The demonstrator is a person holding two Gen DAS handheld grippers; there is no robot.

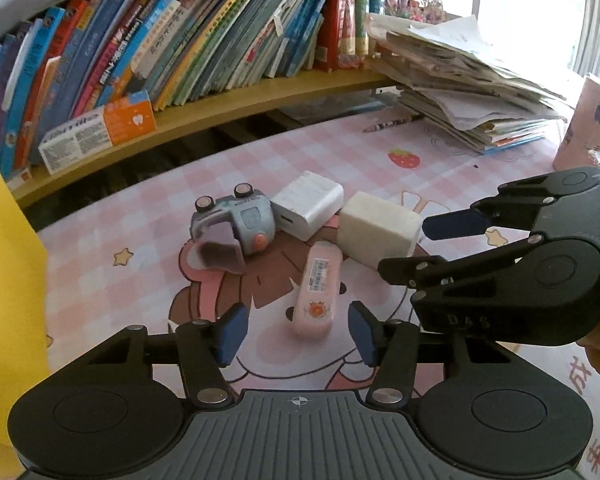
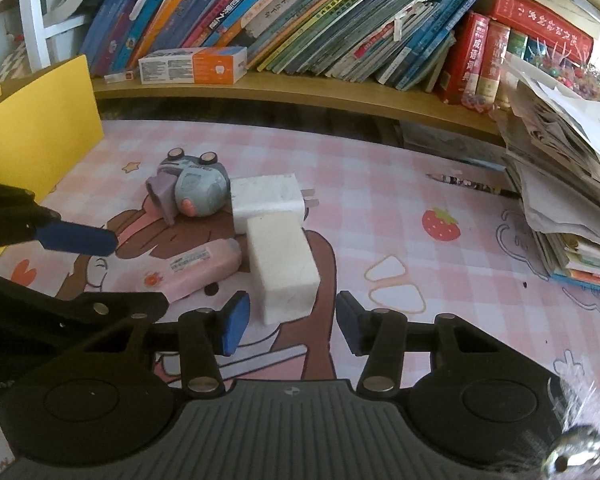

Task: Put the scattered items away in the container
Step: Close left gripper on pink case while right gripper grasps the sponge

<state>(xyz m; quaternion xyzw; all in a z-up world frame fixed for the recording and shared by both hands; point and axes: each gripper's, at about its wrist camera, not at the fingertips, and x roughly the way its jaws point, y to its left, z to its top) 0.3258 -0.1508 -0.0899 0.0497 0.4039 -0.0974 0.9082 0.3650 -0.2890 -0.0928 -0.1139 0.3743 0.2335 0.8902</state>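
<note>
The left gripper [image 1: 294, 334] hangs low over the desk with its blue pads spread wide and nothing between them, the pink tube [image 1: 317, 294] lying lengthwise in the gap just ahead; the right gripper [image 2: 288, 322] is likewise spread and empty, its pads flanking the near end of the cream block [image 2: 282, 266]. Both look lined up for a pick, so the step in hand reads as closing in on one of the loose items, though which tool goes first the views do not settle. All four items sit bunched on the mat, none in the container: the grey toy car [image 1: 236, 224] with a purple piece at its side, the white charger [image 1: 308, 204] touching it, the block against the charger, the tube against the block. The yellow box [image 2: 36, 136] stands off to the left (presumably the container, its inside not visible), well apart from the cluster. A clean grip calls for the pads to close across the narrow sides without nudging neighbours. The surface is a pink checked desk mat [image 2: 380, 208] with cartoon prints; behind it a shelf of leaning books [image 2: 300, 24], a paper stack [image 2: 560, 168] at right, a pencil [image 2: 472, 186] nearby
</note>
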